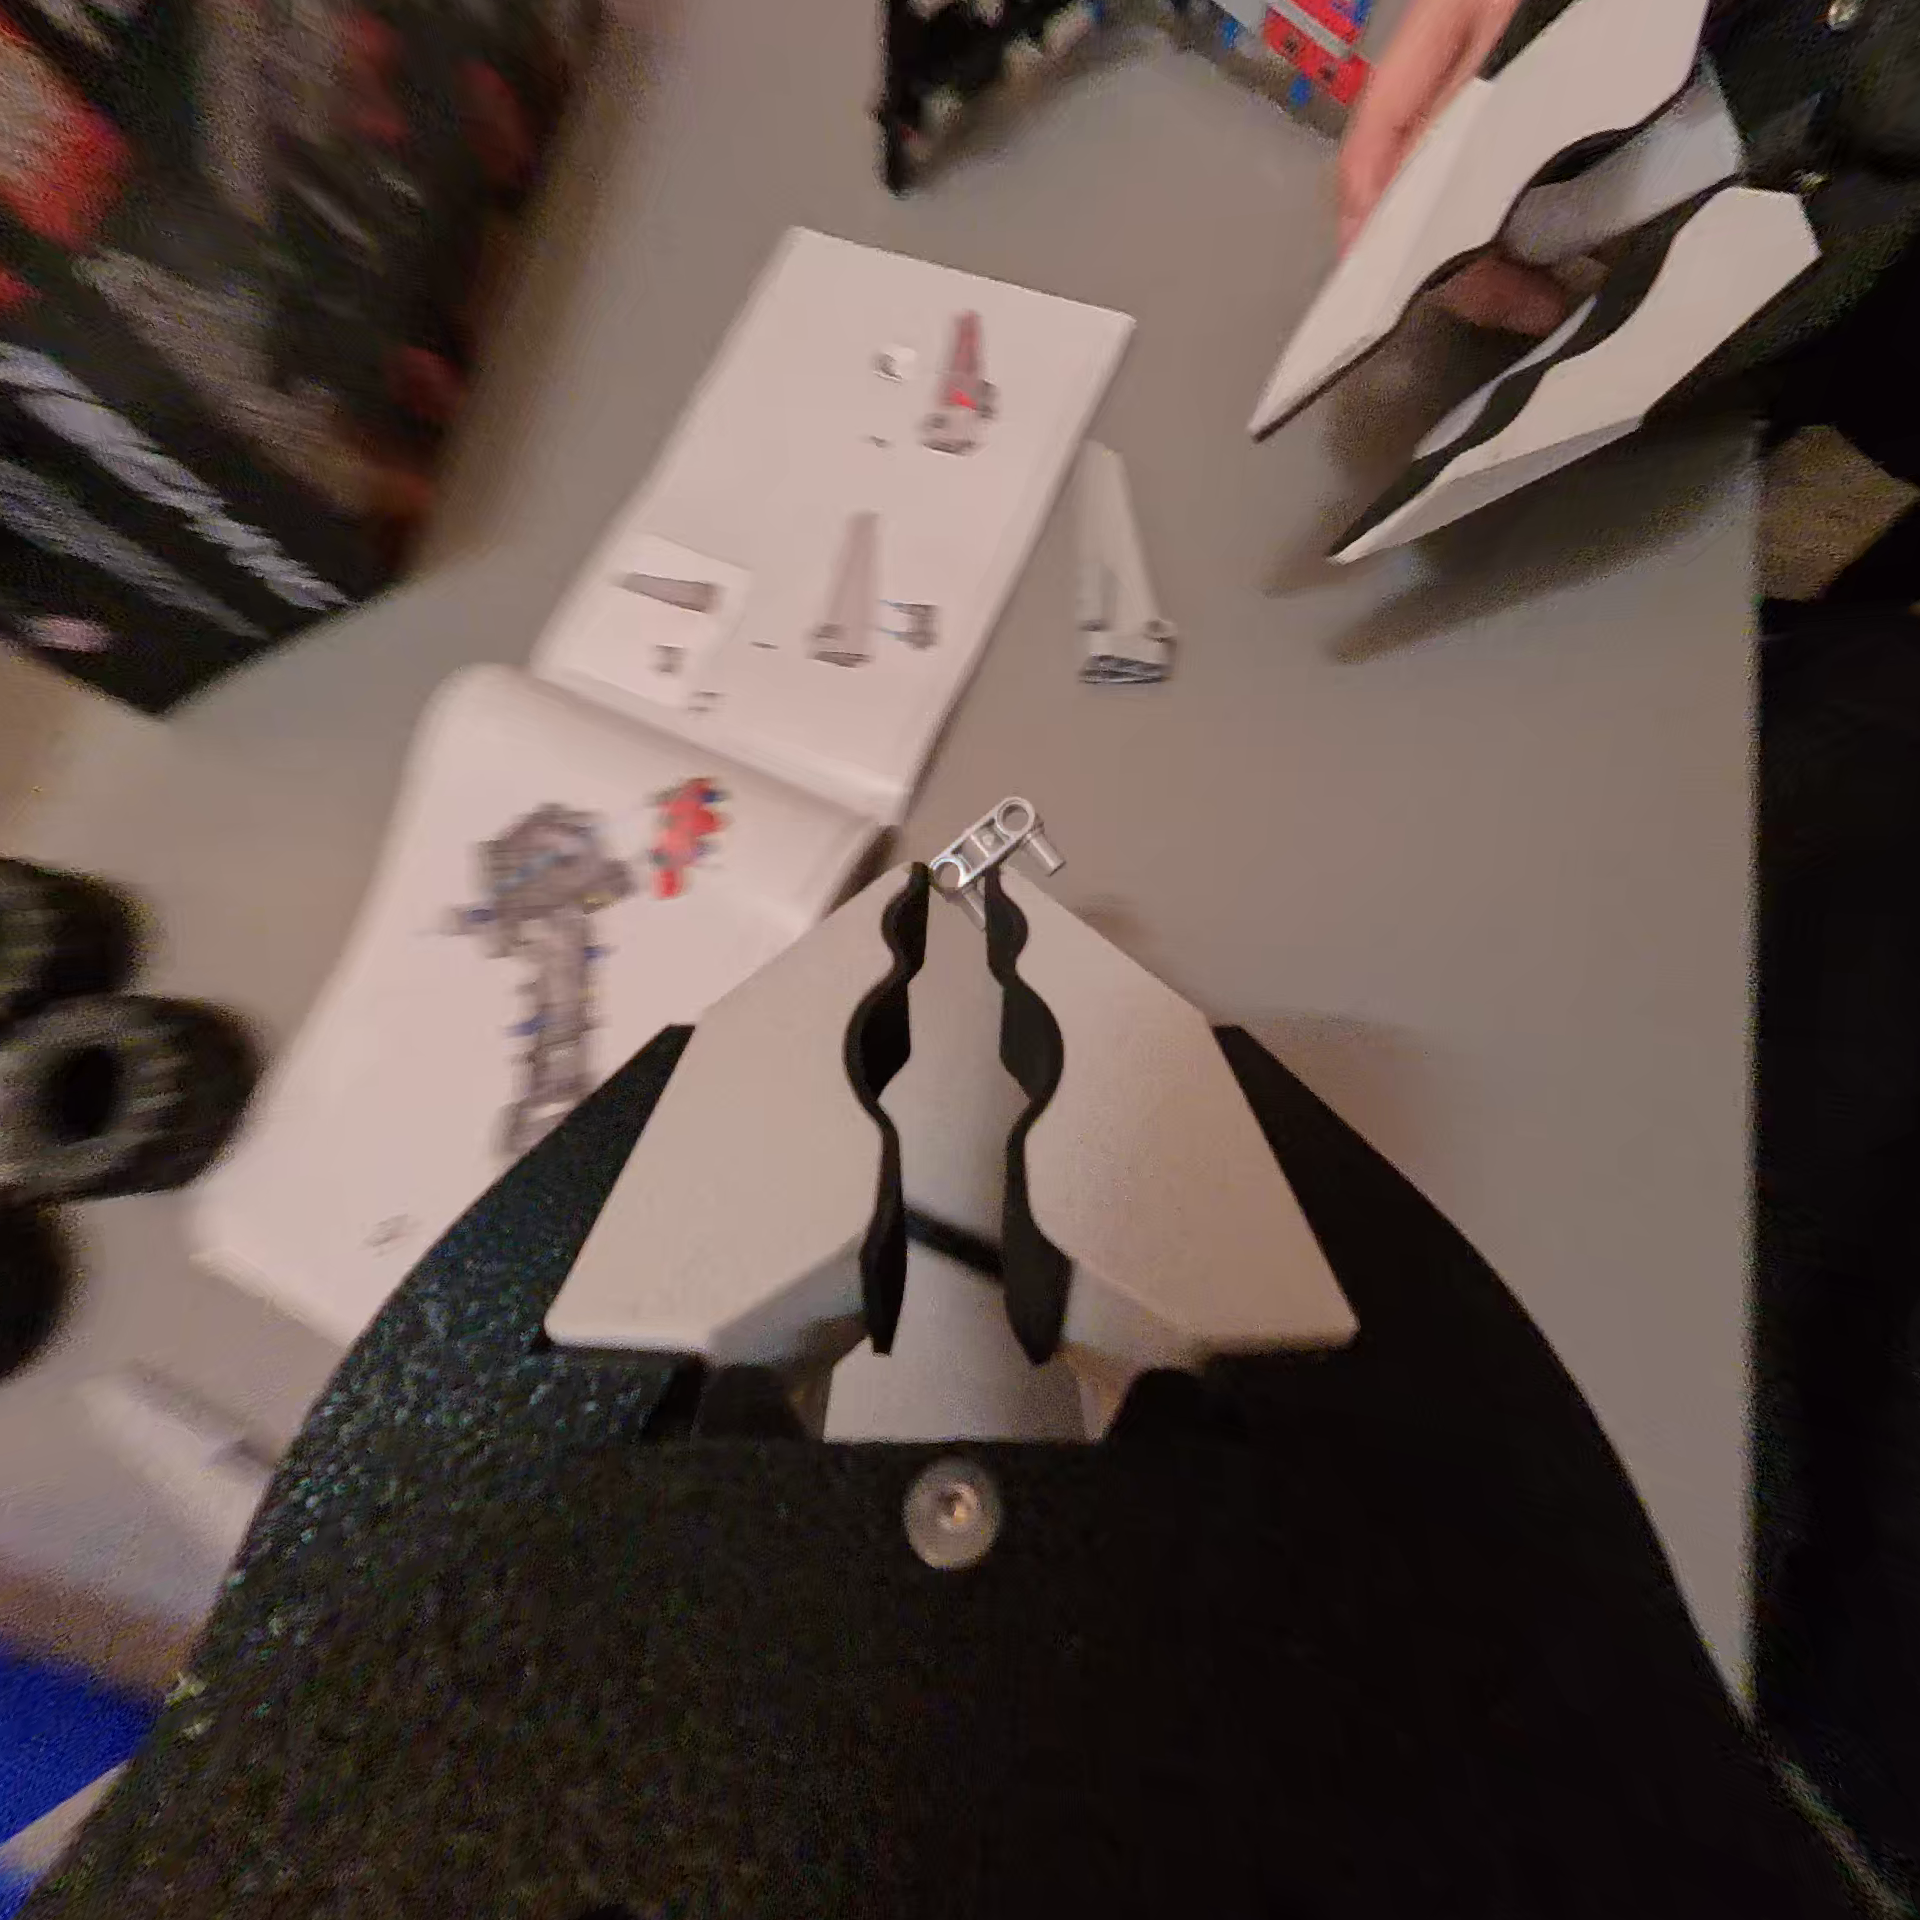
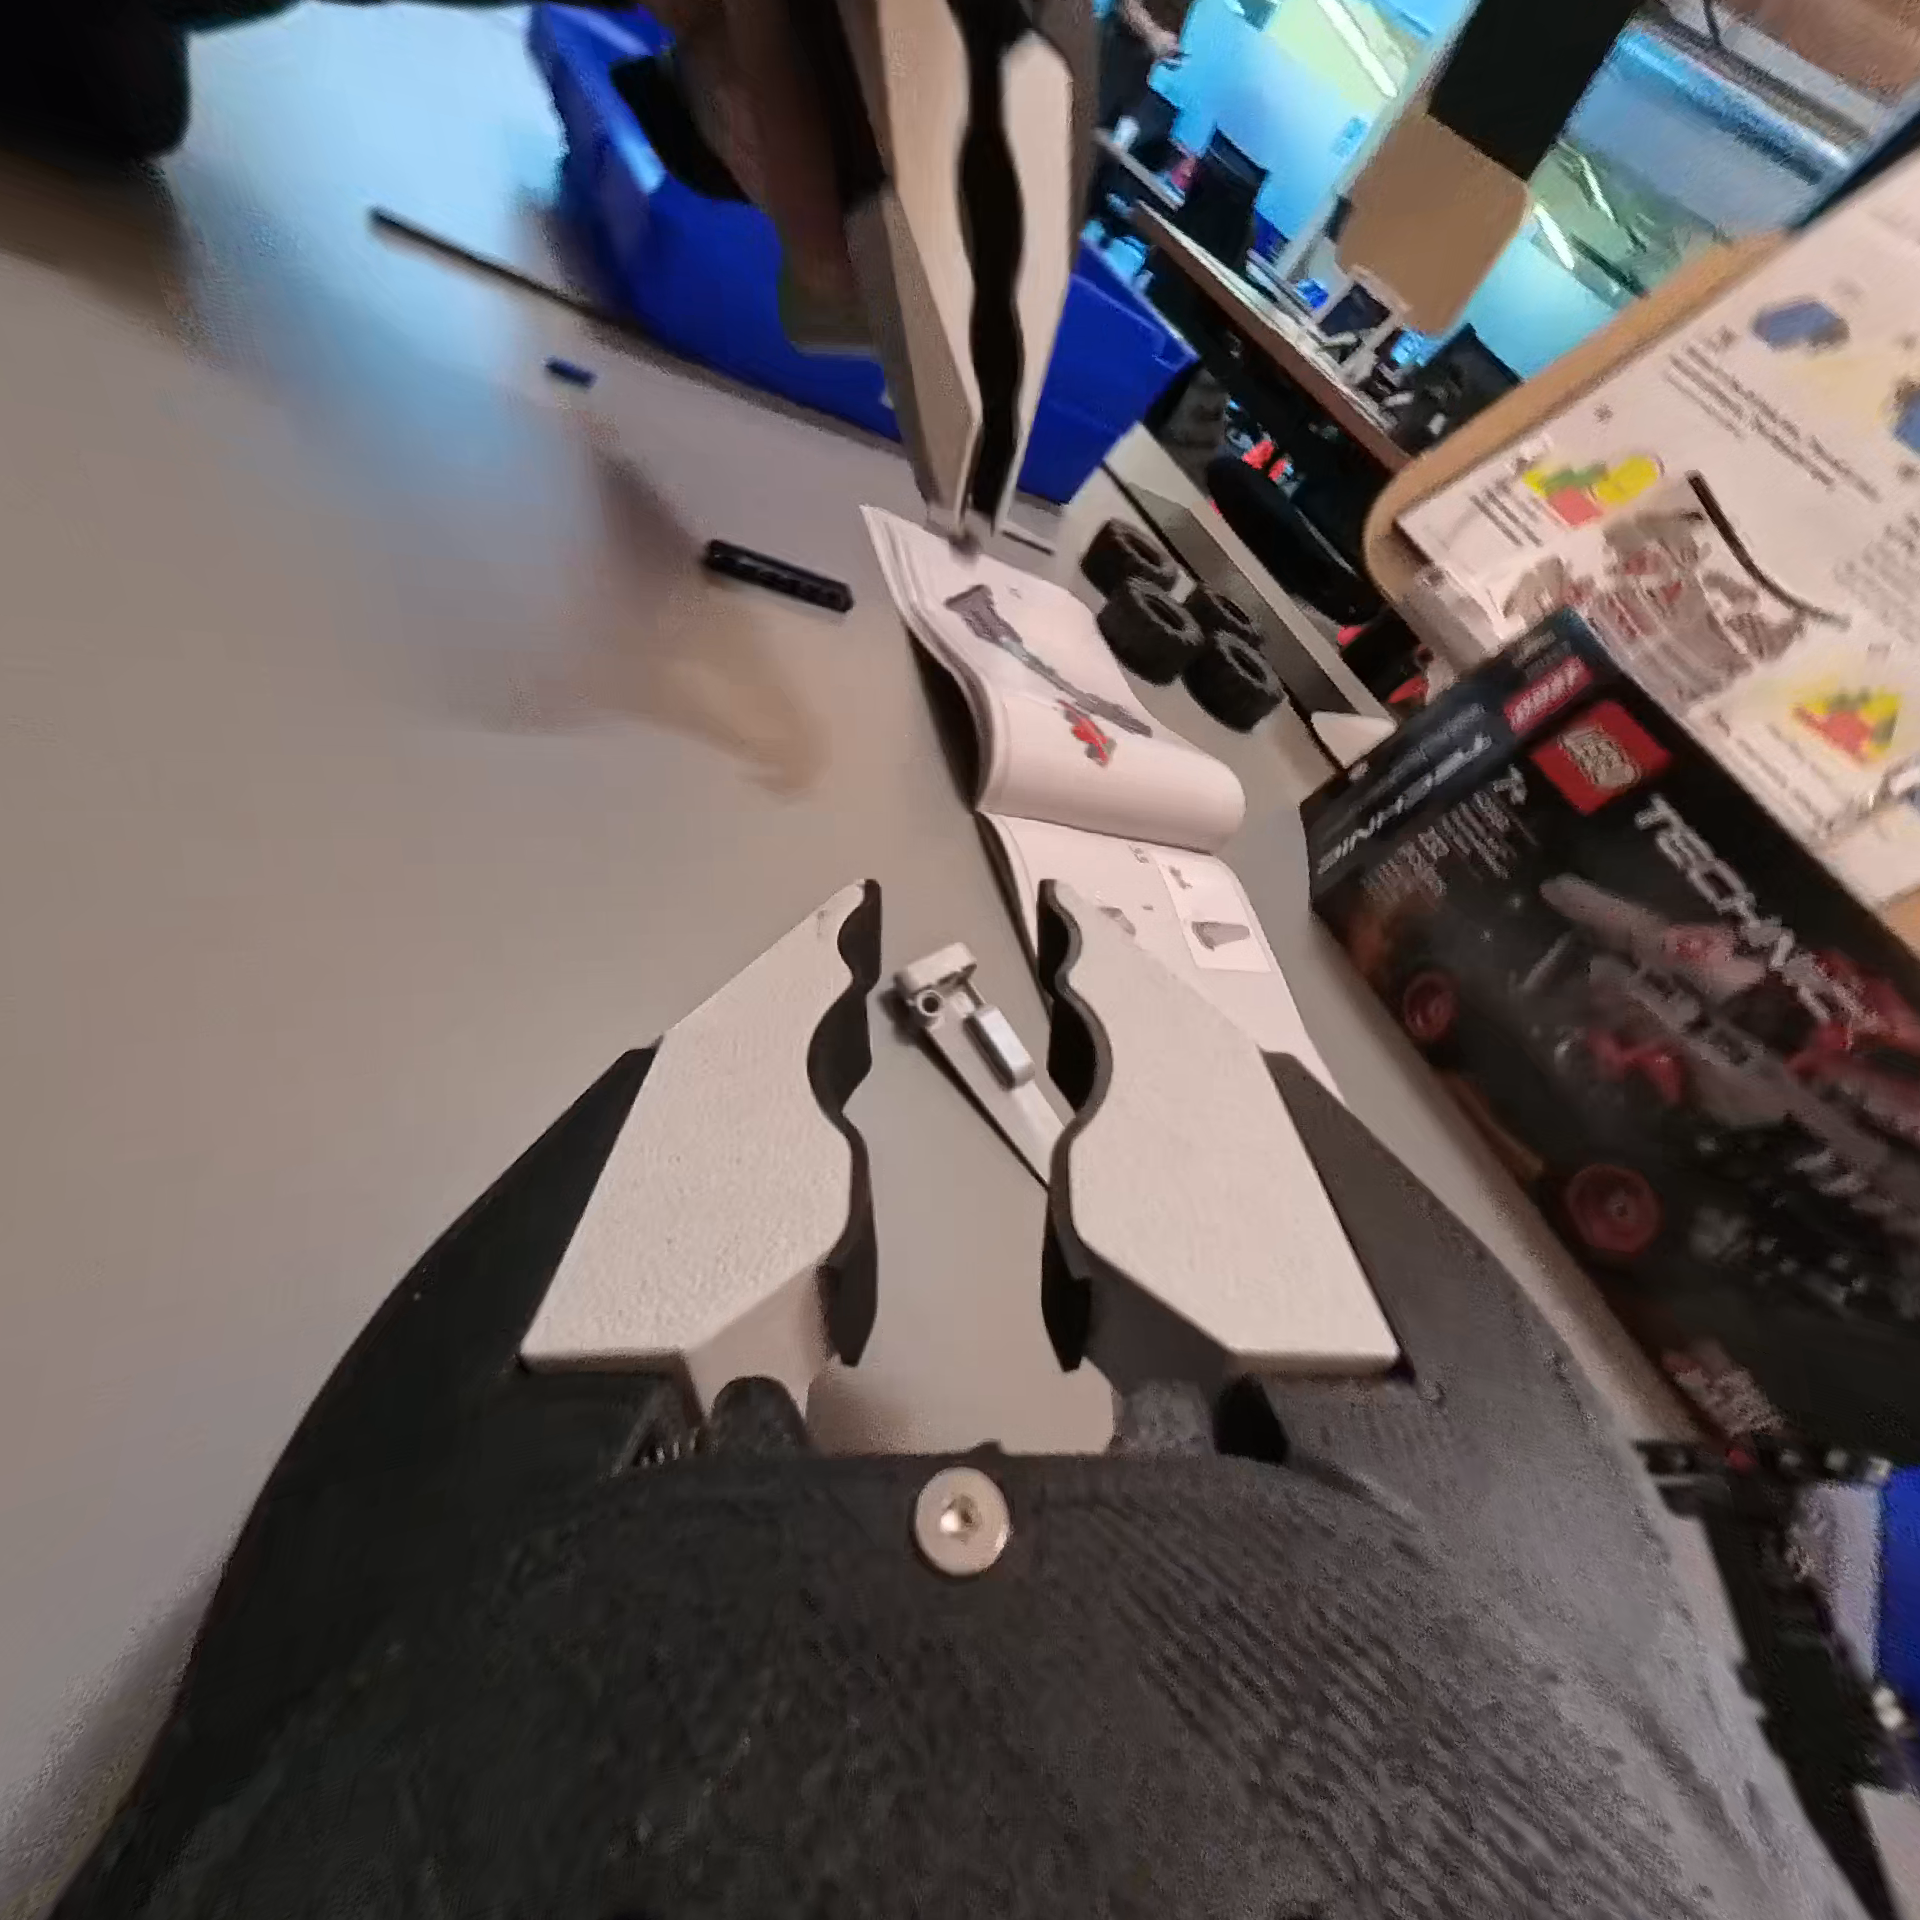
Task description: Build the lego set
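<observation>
Left gripper [image 1: 958, 873]: jaws pinching small grey holed lego piece [image 1: 995, 842]
Right gripper [image 2: 958, 904]: jaws spread around long grey lego part [image 2: 971, 1039]
Grey tabletop [image 1: 1403, 883]: bare right of open white booklet [image 1: 831, 520]
Black box [image 2: 1662, 987]: close on right

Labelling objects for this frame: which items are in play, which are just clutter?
In play:
left gripper pinching small grey connector
right gripper, open around white lego piece
instruction booklet

Clutter:
black tyres
set box
blue bin
black beam

a rough, speckled black finish is seen on the left gripper [image 1: 956, 883] body, with matt pale plates on its fingers. the small grey connector [image 1: 995, 847] looks like glossy plastic. the instruction booklet [image 1: 727, 623] is smooth white paper, laid on a matt grey table [image 1: 1403, 831].
</observation>
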`<control>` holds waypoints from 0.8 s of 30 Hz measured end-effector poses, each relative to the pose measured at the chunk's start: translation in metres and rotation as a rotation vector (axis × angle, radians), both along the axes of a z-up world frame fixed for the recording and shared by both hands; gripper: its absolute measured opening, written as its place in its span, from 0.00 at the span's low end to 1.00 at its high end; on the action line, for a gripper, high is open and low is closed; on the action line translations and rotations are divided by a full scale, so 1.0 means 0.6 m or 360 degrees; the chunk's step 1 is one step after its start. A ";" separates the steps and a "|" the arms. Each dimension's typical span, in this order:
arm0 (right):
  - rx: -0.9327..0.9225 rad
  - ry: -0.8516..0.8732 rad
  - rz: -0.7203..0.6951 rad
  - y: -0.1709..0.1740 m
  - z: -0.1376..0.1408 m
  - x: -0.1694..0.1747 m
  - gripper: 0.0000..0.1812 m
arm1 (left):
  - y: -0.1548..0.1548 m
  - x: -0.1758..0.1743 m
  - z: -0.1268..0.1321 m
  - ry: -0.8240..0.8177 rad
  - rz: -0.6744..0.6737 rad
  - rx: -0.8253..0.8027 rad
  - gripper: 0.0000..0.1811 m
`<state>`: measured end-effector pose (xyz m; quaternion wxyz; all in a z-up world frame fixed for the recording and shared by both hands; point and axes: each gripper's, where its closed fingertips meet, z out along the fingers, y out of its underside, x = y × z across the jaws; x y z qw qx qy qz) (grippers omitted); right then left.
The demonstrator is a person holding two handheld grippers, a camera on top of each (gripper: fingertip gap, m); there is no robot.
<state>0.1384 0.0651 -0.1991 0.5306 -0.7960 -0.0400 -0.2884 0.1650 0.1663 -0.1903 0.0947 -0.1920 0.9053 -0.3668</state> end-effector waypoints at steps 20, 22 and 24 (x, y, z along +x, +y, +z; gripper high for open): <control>-0.0559 -0.0515 0.0524 0.055 -0.059 -0.084 0.00 | -0.119 -0.100 -0.096 0.0426 0.0200 0.0005 0.04; -0.0554 -0.0460 0.0527 0.050 -0.060 -0.086 0.00 | -0.123 -0.100 -0.098 0.0432 0.0206 0.0018 0.04; -0.0532 -0.0411 0.0508 0.045 -0.059 -0.084 0.00 | -0.128 -0.098 -0.099 0.0428 0.0208 0.0008 0.04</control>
